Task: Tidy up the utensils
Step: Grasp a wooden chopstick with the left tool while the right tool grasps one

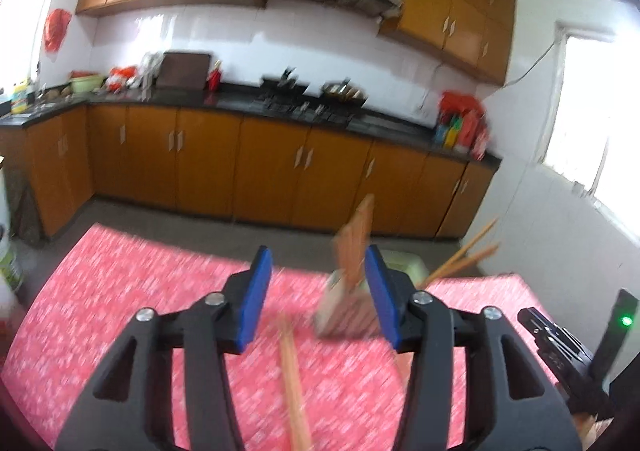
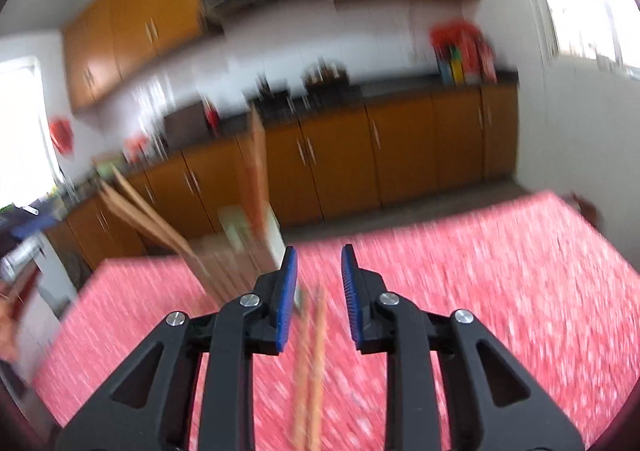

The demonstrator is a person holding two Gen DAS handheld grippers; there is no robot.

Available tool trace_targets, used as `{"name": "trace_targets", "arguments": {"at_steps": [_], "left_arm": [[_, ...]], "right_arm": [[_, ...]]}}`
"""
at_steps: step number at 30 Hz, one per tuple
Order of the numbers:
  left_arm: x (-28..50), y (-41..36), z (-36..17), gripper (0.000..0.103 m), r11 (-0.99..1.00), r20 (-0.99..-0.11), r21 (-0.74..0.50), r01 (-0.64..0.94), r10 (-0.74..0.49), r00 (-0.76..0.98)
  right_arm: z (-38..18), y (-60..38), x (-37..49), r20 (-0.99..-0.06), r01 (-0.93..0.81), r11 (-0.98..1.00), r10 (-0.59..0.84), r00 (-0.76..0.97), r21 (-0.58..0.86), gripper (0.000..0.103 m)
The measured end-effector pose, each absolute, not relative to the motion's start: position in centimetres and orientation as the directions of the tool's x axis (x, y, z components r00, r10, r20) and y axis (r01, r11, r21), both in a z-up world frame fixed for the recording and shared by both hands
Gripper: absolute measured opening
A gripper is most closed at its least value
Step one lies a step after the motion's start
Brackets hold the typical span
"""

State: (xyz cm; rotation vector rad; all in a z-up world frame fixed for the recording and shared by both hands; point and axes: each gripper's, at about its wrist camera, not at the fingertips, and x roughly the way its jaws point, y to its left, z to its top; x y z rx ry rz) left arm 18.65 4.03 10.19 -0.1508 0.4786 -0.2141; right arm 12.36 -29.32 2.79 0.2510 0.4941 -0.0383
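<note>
On your left, the left gripper (image 1: 316, 297) hangs above the pink cloth of the table (image 1: 120, 291) with its jaws spread wide and nothing between the blue pads; a loose chopstick (image 1: 294, 383) lies on the cloth under it, running toward the near edge. Ahead and slightly right of that gripper, near the far edge of the table, stands the utensil holder (image 1: 346, 311), with a wooden spatula (image 1: 356, 243) upright in it and a few chopsticks (image 1: 464, 257) leaning out to the right. Motion blur smears the holder in both wrist views, so I would not swear to its exact shape or how full it is. Farther right, the right gripper (image 2: 319, 293) is also parted and holds nothing; its left pad sits close to the holder's right side, and what looks like a pair of chopsticks (image 2: 312, 363) lies on the cloth in line with the gap between its fingers. If these loose sticks are your next pick, slow down first so the view settles, then lower the right gripper straight over the pair, straddle both across their middle and close gently so they stay side by side and do not scissor. Keep your left gripper clear of the holder, since a nudge could tip the upright spatula and the leaning sticks.
</note>
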Motion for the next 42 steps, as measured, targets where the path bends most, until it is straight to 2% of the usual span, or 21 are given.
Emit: {"name": "trace_targets", "arguments": {"at_steps": [3,6,8,10,12,14,16,19,22,24,27,31,35,42], "left_arm": [[19.2,5.6,6.2,0.050,0.983,-0.546,-0.158,0.098,-0.169,0.820],[20.3,7.2,2.3,0.050,0.987,-0.640,-0.155,0.030,-0.123,0.759],[20.6,7.9,0.3,0.051,0.989,-0.679,-0.145,0.008,-0.105,0.726],[20.7,8.2,-1.3,0.061,0.992,-0.707,-0.127,0.004,-0.093,0.701],[20.6,7.7,-2.2,0.076,0.995,-0.717,-0.099,0.003,-0.073,0.693],[20.5,7.2,-3.1,0.080,0.996,-0.728,-0.083,0.023,-0.077,0.681],[20.3,6.7,-3.9,0.081,0.996,-0.737,-0.076,0.044,-0.085,0.670],[20.6,5.7,-4.6,0.080,0.993,-0.754,-0.092,0.079,-0.121,0.645],[21.0,4.7,-5.7,0.062,0.985,-0.772,-0.129,0.115,-0.173,0.611],[21.4,4.0,-6.5,0.045,0.978,-0.784,-0.159,0.135,-0.208,0.586],[21.9,2.9,-7.8,0.031,0.970,-0.802,-0.185,0.156,-0.240,0.546],[22.0,1.4,-8.5,0.024,0.963,-0.807,-0.201,0.180,-0.267,0.527],[22.3,0.3,-9.2,0.018,0.968,-0.823,-0.174,0.183,-0.245,0.513],[22.8,0.0,-9.8,0.014,0.980,-0.828,-0.133,0.149,-0.192,0.526]], "right_arm": [[-2.4,-28.7,14.0,-0.615,0.104,0.970,0.055,0.787,0.219,0.024],[-6.2,-27.2,15.3,-0.698,0.075,0.970,0.113,0.707,0.232,0.024],[-7.5,-26.2,15.6,-0.723,0.068,0.971,0.122,0.680,0.228,0.024],[-8.6,-25.2,16.0,-0.743,0.061,0.975,0.122,0.658,0.214,0.024],[-9.2,-24.8,16.7,-0.759,0.058,0.980,0.109,0.642,0.190,0.024],[-10.0,-24.4,17.0,-0.777,0.063,0.987,0.078,0.624,0.150,0.020],[-10.2,-24.6,16.7,-0.770,0.069,0.991,0.044,0.636,0.114,0.008],[-10.4,-25.8,16.5,-0.768,0.132,0.985,-0.001,0.641,0.109,0.008],[-10.5,-27.7,16.3,-0.768,0.191,0.971,-0.012,0.640,0.144,0.008],[-10.5,-28.0,16.2,-0.769,0.189,0.971,-0.009,0.639,0.145,0.008],[-10.4,-27.8,16.1,-0.769,0.176,0.977,-0.018,0.639,0.124,0.008],[-10.4,-27.8,15.8,-0.766,0.171,0.978,-0.018,0.642,0.120,0.008],[-10.5,-27.7,16.0,-0.766,0.167,0.979,-0.019,0.643,0.116,0.008],[-10.5,-27.6,15.9,-0.765,0.162,0.981,-0.026,0.643,0.103,0.008]]}}
